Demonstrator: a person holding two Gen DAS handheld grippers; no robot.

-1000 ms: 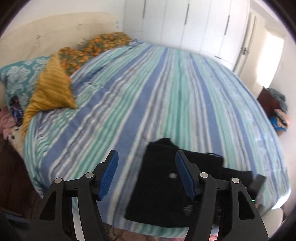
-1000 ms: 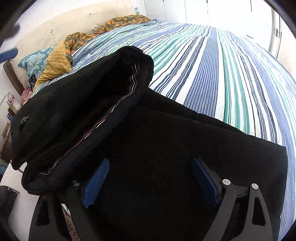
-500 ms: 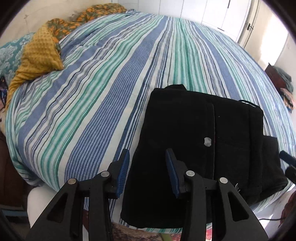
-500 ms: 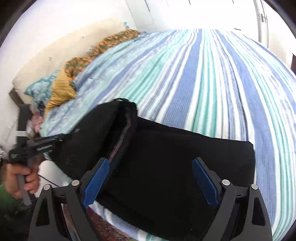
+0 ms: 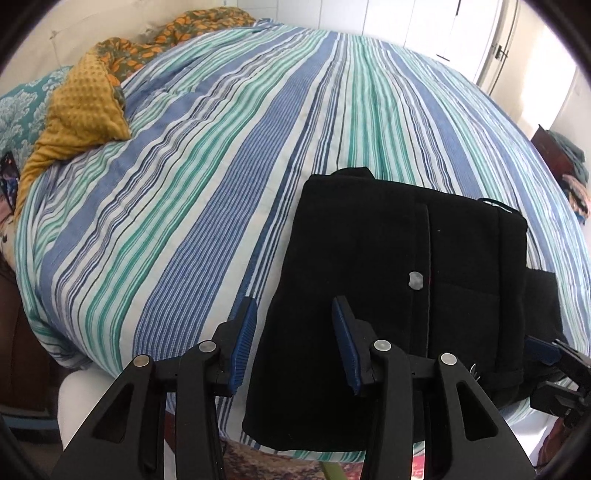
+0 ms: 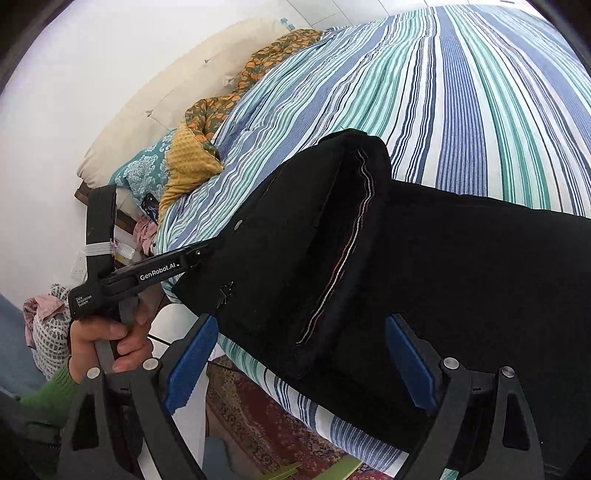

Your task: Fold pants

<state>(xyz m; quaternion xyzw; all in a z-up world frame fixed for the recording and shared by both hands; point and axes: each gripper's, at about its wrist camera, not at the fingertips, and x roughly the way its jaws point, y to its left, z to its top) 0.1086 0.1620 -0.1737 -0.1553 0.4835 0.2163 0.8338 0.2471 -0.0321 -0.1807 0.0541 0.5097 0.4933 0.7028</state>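
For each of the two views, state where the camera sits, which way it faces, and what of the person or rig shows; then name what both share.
Left wrist: on the left gripper, at the bed's near edge, looking along the striped bedspread toward the wardrobe doors; its own open fingers show, and the right gripper's tip at the lower right.
Right wrist: on the right gripper, facing the headboard; its own open fingers, plus the left hand holding the left gripper.
Shared: the folded black pants, the bedspread, the yellow blanket.
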